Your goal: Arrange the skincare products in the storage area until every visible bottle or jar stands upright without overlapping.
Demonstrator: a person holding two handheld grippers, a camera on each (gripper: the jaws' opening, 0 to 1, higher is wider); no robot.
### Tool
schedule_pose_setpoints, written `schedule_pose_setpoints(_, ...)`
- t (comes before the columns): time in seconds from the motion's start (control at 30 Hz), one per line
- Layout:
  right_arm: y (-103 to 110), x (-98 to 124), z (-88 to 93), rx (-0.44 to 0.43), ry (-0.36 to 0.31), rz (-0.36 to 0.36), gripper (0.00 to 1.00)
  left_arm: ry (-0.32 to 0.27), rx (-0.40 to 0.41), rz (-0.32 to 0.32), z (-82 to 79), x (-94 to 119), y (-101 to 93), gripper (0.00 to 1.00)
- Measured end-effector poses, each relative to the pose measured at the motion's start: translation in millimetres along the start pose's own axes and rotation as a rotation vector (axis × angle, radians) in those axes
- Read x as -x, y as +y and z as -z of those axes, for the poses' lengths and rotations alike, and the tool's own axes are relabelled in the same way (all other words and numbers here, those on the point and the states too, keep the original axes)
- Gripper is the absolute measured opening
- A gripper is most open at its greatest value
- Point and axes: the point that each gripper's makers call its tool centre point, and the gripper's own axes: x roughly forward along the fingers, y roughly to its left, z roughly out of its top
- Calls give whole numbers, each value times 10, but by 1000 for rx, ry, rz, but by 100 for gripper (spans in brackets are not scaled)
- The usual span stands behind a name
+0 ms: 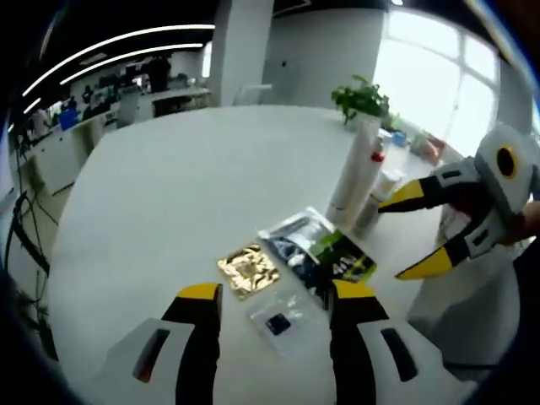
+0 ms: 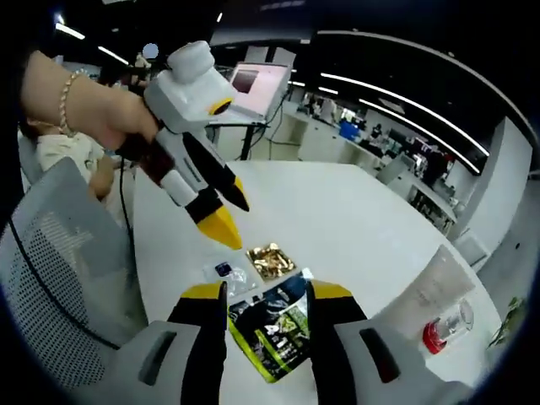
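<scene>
On the white table point(image 1: 169, 194) lie flat sachets: a gold one point(image 1: 247, 268) point(image 2: 272, 260), a clear one point(image 1: 278, 321) point(image 2: 226, 272), a dark blue-silver one point(image 1: 294, 239) point(image 2: 285, 295) and a green-black one point(image 1: 344, 261) point(image 2: 274, 333). They partly overlap. A tall white tube point(image 1: 353, 177) point(image 2: 430, 291) stands behind them. A small clear bottle with a red part point(image 2: 447, 327) sits beside it; I cannot tell whether it is upright. My left gripper point(image 1: 274, 291) point(image 2: 236, 224) hovers open over the sachets. My right gripper point(image 2: 266, 291) point(image 1: 392, 240) is open too, near the tube.
A potted plant point(image 1: 363, 97) and small items point(image 1: 422, 143) stand at the table's far edge. A mesh chair point(image 2: 59, 278) and a screen point(image 2: 257, 89) are beside the table. A hand with a bracelet point(image 2: 76, 105) holds the left gripper.
</scene>
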Motion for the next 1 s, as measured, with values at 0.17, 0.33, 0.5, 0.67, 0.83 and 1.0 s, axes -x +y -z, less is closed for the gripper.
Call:
schedule_pose_setpoints(0.17, -66, 260, 116, -93, -8, 40, 48, -13, 14, -17, 118, 239, -64, 59)
schedule_pose_setpoints(0.33, -205, 516, 342, -171, 34, 97, 55, -34, 60, -47, 244, 446, -38, 65)
schedule_pose_setpoints(0.5, -345, 727, 595, -295, 62, 160, 64, -72, 102, -66, 285, 551, -35, 69)
schedule_pose_setpoints(0.67, -377, 847, 756, -382, 68, 192, 73, -100, 104, -69, 278, 572, -59, 74)
schedule_pose_setpoints(0.83, -450, 931, 794, -452, 48, 226, 82, -152, 105, -57, 250, 600, -80, 79)
schedule_pose_setpoints(1.0, -537, 1019, 852, -439, 53, 239, 90, -174, 77, -60, 201, 628, -153, 85)
